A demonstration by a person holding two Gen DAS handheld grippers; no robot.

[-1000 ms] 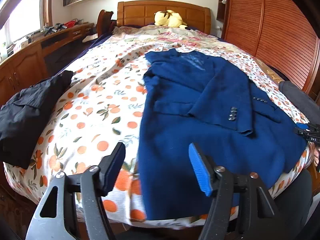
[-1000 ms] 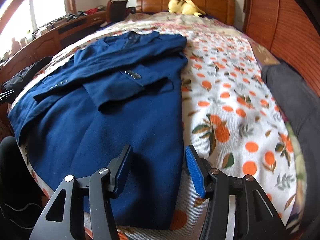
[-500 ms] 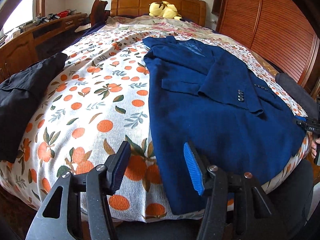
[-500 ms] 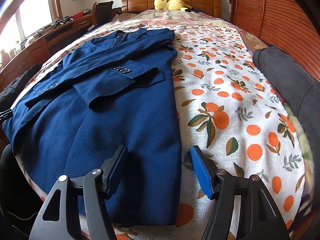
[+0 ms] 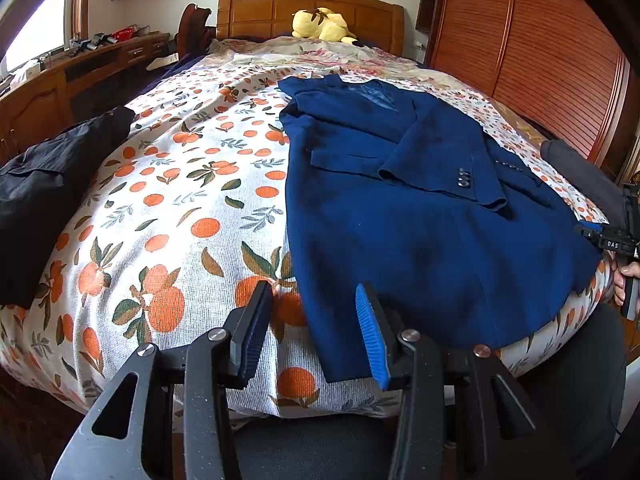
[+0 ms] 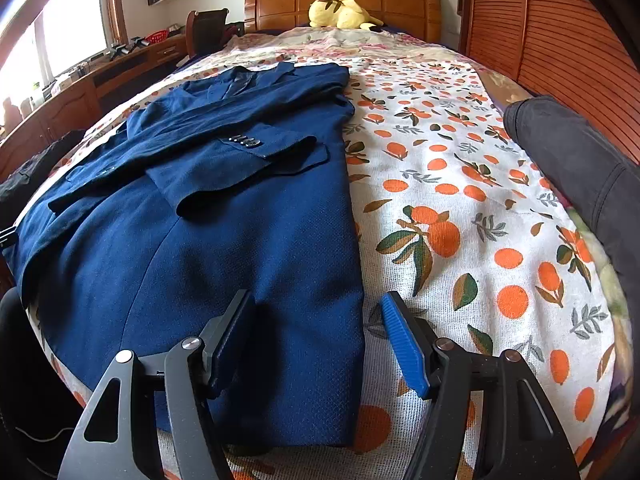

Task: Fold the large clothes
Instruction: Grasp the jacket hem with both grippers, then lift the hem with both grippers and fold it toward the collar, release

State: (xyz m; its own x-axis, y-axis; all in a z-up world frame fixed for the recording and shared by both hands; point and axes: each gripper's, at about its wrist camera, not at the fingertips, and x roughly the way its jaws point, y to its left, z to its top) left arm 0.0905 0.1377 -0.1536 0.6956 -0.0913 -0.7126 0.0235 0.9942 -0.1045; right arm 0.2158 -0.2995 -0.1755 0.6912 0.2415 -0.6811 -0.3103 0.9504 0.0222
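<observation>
The blue jacket point(image 5: 420, 216) lies flat on the bedspread point(image 5: 180, 200) with its collar toward the headboard point(image 5: 308, 12) and its hem at the foot of the bed, nearest me, both sleeves already crossed over the body so the cuff buttons point(image 6: 246, 141) sit on top. I hold my left gripper point(image 5: 314, 330) at the jacket's near left hem corner and my right gripper point(image 6: 320, 340) at the near right hem corner, each with jaws spread wide and gripping nothing, the cloth edge running between the fingers. I judge the placement deliberate: with one tool on each bottom corner, the hem can be pinched and carried up toward the collar to halve the garment's length. The sleeves lie inward, it seems, so nothing trails when that fold is made. In the left view my right gripper shows small at the far right edge, beside the jacket's other side. A black garment point(image 5: 44, 192) rests well apart at the bed's left edge, a dark grey one point(image 6: 580, 168) along the right edge by the slatted wardrobe point(image 6: 560, 48), probably set aside from the working space. A yellow plush toy point(image 6: 340, 12) sits against the headboard.
</observation>
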